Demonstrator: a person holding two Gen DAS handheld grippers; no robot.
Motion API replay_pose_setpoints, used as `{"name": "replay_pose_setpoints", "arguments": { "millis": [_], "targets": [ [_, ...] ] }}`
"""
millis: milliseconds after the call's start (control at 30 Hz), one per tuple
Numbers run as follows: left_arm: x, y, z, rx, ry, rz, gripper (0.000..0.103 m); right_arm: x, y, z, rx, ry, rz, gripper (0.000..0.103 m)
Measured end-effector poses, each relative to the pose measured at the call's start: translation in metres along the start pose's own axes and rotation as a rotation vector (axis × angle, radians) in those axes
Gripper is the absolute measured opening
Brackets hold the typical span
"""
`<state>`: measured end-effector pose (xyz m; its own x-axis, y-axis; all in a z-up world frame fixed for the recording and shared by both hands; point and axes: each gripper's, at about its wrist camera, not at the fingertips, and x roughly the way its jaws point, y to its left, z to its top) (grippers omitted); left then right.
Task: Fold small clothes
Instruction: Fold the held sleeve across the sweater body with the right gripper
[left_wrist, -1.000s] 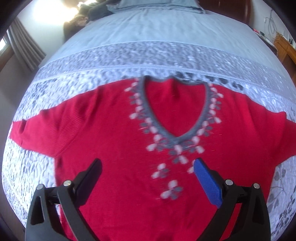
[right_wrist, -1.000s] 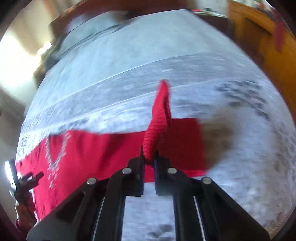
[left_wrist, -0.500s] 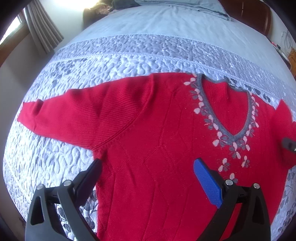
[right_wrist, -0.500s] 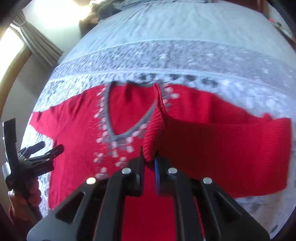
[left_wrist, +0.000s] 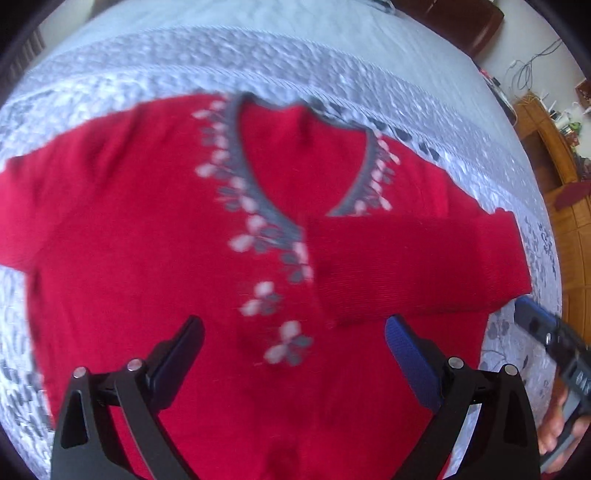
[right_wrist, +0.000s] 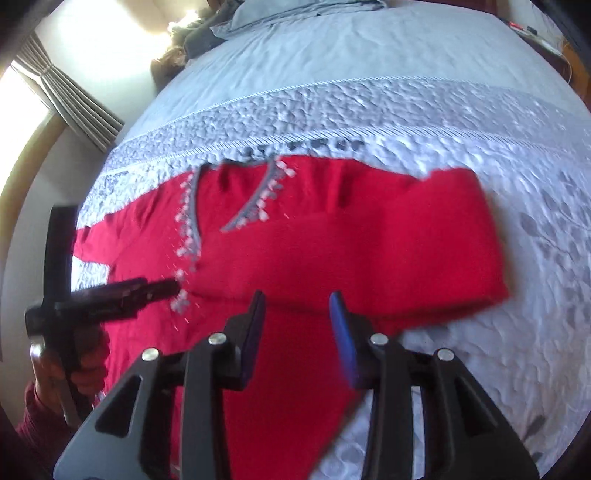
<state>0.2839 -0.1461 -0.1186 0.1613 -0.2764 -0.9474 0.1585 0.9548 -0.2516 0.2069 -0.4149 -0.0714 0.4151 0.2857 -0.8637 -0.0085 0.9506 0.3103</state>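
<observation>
One sleeve folded, one outstanding; both tools empty.

Left wrist view: left gripper (left_wrist: 293, 345) hovers over the chest of the red sweater (left_wrist: 155, 266), fingers spread wide, gripping nothing. The sweater lies flat on the quilted bedspread (left_wrist: 258, 55), its folded sleeve (left_wrist: 413, 262) across the front. Right wrist view: right gripper (right_wrist: 297, 321) stands with fingers parted, nothing between them, near the sleeve (right_wrist: 388, 240). Risk, in my judgement: the loosely laid sleeve may slide or bunch if a finger drags the knit; the blurred unfolded sleeve (left_wrist: 22, 206) may fold askew.

Home bedroom: quilted bed (right_wrist: 369, 110), curtains (right_wrist: 70, 107), pillows (right_wrist: 295, 11).
</observation>
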Motion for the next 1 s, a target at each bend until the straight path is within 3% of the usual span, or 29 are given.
{"name": "replay_pose_setpoints", "arguments": {
  "millis": [100, 167, 267, 433, 533, 567, 600, 633, 667, 833, 1000],
  "targets": [
    [0.021, -0.01, 0.004, -0.026, 0.057, -0.017, 0.097, -0.006, -0.01, -0.014, -0.012, 0.001, -0.024, 0.037],
    [0.027, -0.015, 0.006, -0.036, 0.067, -0.021, 0.091, -0.008, -0.015, -0.022, -0.025, -0.009, -0.043, 0.037],
    [0.027, -0.024, 0.007, -0.033, 0.059, -0.037, 0.072, -0.004, -0.021, -0.031, -0.021, -0.015, -0.048, 0.037],
    [0.034, -0.03, 0.016, -0.057, 0.108, -0.105, 0.07, 0.001, -0.027, -0.038, -0.007, -0.014, -0.038, 0.037],
    [0.042, -0.03, 0.02, -0.065, 0.11, -0.071, 0.044, 0.0, -0.026, -0.041, -0.009, -0.019, -0.031, 0.037],
    [0.043, -0.03, 0.021, -0.064, 0.105, -0.058, 0.03, -0.001, -0.026, -0.042, -0.009, -0.023, -0.027, 0.037],
    [0.042, -0.03, 0.022, -0.068, 0.095, -0.044, 0.023, -0.002, -0.026, -0.042, -0.01, -0.026, -0.027, 0.037],
    [0.038, -0.025, 0.023, -0.077, 0.082, -0.043, 0.008, -0.004, -0.026, -0.042, -0.011, -0.028, -0.032, 0.037],
    [0.032, -0.022, 0.024, -0.095, 0.055, -0.044, 0.004, -0.005, -0.027, -0.042, -0.009, -0.033, -0.043, 0.037],
    [-0.013, -0.009, 0.035, -0.117, -0.107, -0.055, 0.004, -0.011, -0.037, -0.042, 0.022, -0.042, -0.052, 0.037],
    [-0.065, 0.037, 0.059, -0.132, -0.285, 0.052, 0.004, -0.012, -0.046, -0.04, 0.053, -0.05, -0.067, 0.037]
  ]
}}
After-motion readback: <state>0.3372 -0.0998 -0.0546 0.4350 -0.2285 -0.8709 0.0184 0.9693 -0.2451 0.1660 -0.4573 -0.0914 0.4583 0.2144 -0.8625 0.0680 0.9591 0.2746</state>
